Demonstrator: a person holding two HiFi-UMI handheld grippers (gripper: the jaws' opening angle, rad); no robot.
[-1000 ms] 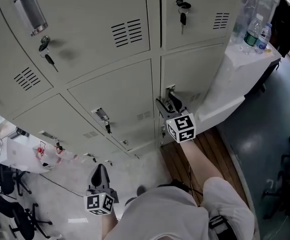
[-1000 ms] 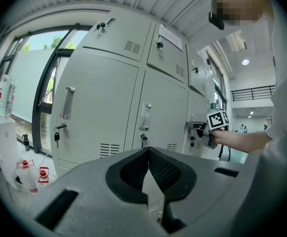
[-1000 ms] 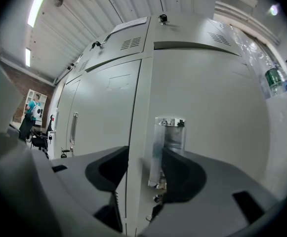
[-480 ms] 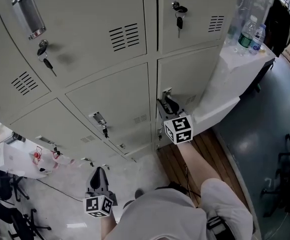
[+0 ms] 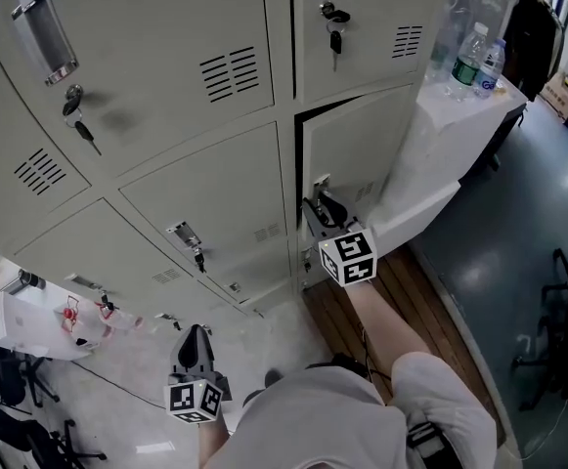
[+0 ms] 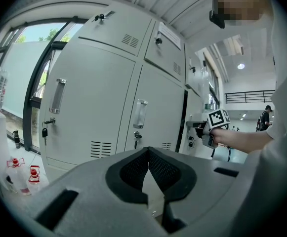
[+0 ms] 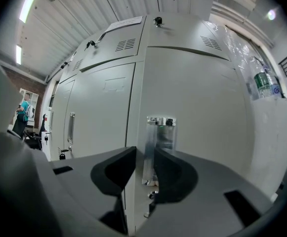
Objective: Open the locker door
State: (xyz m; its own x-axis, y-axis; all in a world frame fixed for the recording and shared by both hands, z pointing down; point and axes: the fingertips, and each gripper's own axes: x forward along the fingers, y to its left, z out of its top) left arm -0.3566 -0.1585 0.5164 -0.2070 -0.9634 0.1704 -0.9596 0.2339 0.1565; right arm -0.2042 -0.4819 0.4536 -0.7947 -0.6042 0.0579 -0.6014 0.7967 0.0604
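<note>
The grey locker door [image 5: 367, 149] in the lower right column stands slightly ajar, with a dark gap along its top and left edge. My right gripper [image 5: 315, 203] is shut on the door's clear upright handle [image 5: 321, 186]. In the right gripper view that handle [image 7: 159, 147] sits pinched between the two dark pads [image 7: 114, 169] of the right gripper [image 7: 144, 168]. My left gripper [image 5: 195, 334] hangs low over the floor, away from the lockers. Its jaws are shut with nothing in them, as the left gripper [image 6: 148, 157] view shows.
Neighbouring locker doors carry keys [image 5: 334, 25] in their locks. Water bottles [image 5: 471, 59] stand on a white ledge [image 5: 440, 125] right of the lockers. A wooden strip [image 5: 401, 296] runs along the floor. Small red-capped bottles [image 5: 68, 313] sit at the lower left. A person [image 7: 22, 113] stands far off.
The locker door has swung out a little, opening a dark gap at its top and left edge. My right gripper, closed on the handle, drew back with it. The left gripper stayed put.
</note>
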